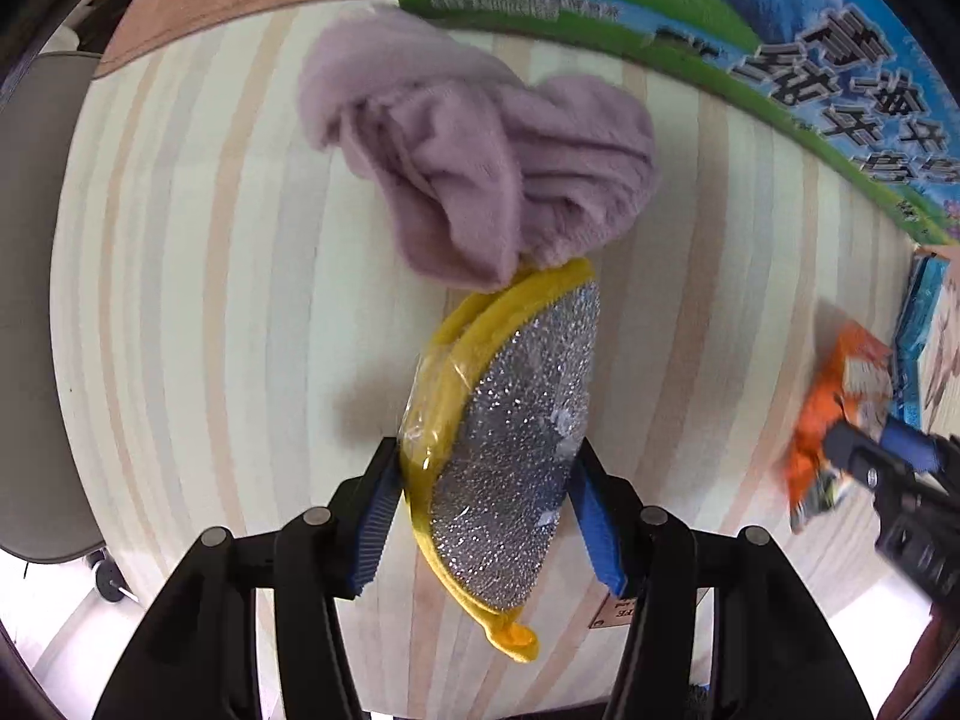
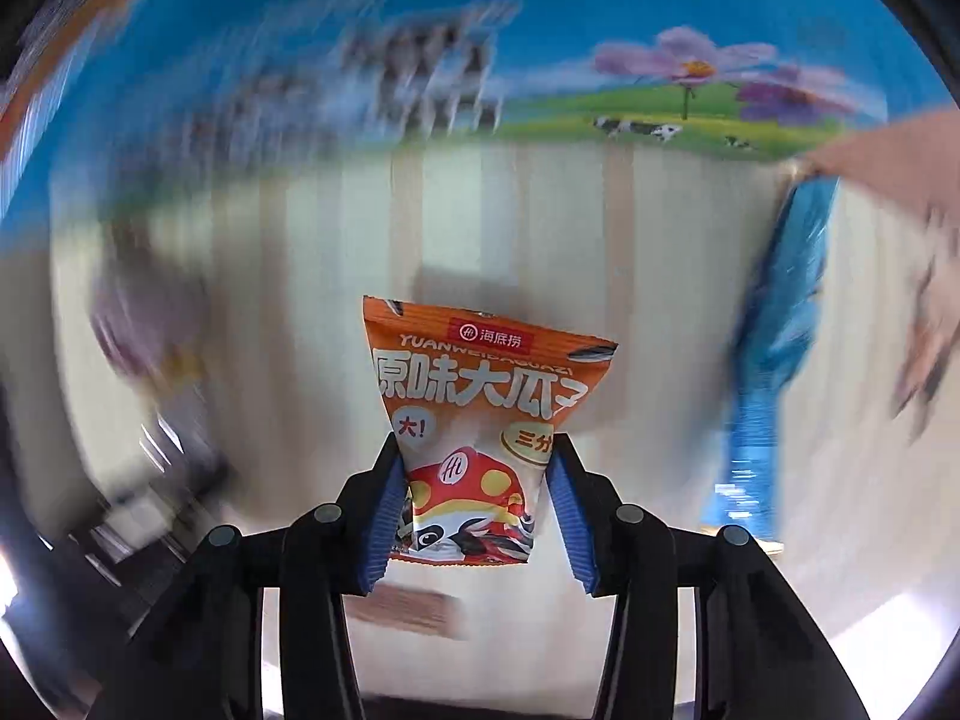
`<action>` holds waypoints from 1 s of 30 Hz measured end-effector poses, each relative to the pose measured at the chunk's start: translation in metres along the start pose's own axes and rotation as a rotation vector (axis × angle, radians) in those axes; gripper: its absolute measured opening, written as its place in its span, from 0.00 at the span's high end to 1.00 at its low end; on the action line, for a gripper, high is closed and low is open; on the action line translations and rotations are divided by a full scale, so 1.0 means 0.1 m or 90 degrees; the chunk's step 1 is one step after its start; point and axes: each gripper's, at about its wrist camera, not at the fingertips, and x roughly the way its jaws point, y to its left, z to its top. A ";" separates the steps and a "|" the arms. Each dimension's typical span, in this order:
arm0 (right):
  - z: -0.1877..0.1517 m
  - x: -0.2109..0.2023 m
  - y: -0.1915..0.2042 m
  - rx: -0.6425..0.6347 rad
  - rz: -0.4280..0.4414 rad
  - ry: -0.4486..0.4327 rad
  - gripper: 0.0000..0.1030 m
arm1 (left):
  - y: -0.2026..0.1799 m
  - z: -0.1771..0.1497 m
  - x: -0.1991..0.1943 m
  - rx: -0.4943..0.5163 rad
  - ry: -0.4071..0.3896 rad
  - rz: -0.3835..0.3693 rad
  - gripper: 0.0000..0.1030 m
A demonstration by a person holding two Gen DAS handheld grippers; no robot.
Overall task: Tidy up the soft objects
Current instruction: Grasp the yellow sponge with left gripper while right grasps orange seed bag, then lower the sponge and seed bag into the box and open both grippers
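My left gripper (image 1: 489, 462) is shut on a silver scouring pad with a yellow rim (image 1: 510, 444), wrapped in clear film and held on edge above the striped table (image 1: 210, 300). Just beyond the pad lies a crumpled lilac towel (image 1: 480, 150), touching its far tip. My right gripper (image 2: 477, 450) is shut on an orange snack packet (image 2: 480, 396), its blue pads pressing the packet's lower sides. In the left wrist view that same orange packet (image 1: 831, 414) shows at the right edge, blurred, with the right gripper's fingers (image 1: 882, 456) on it.
A large blue and green printed carton (image 1: 660, 6) stands along the table's far side, its cow and flower print (image 2: 690, 78) filling the right wrist view's background. A blue package (image 2: 774, 330) lies at the right. A grey chair (image 1: 36, 300) stands left of the table.
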 end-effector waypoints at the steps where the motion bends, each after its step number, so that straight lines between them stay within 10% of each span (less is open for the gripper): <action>1: -0.05 0.01 0.00 -0.016 -0.011 0.009 0.53 | -0.05 0.00 0.01 0.009 0.000 0.011 0.50; 10: -0.07 0.11 -0.10 0.042 0.034 0.036 0.42 | -0.25 -0.03 0.02 0.024 -0.008 0.018 0.53; 15: -0.16 -0.02 -0.16 0.054 0.046 0.008 0.54 | -0.34 -0.13 -0.23 0.039 -0.030 -0.003 0.55; 23: -0.45 -1.23 -0.16 -0.015 0.104 -0.102 0.56 | -0.64 -0.18 -1.37 0.081 -0.119 -0.104 0.55; 30: -0.17 -2.26 -0.17 -0.054 0.126 -0.205 0.56 | -0.69 0.60 -2.30 0.101 -0.173 -0.129 0.55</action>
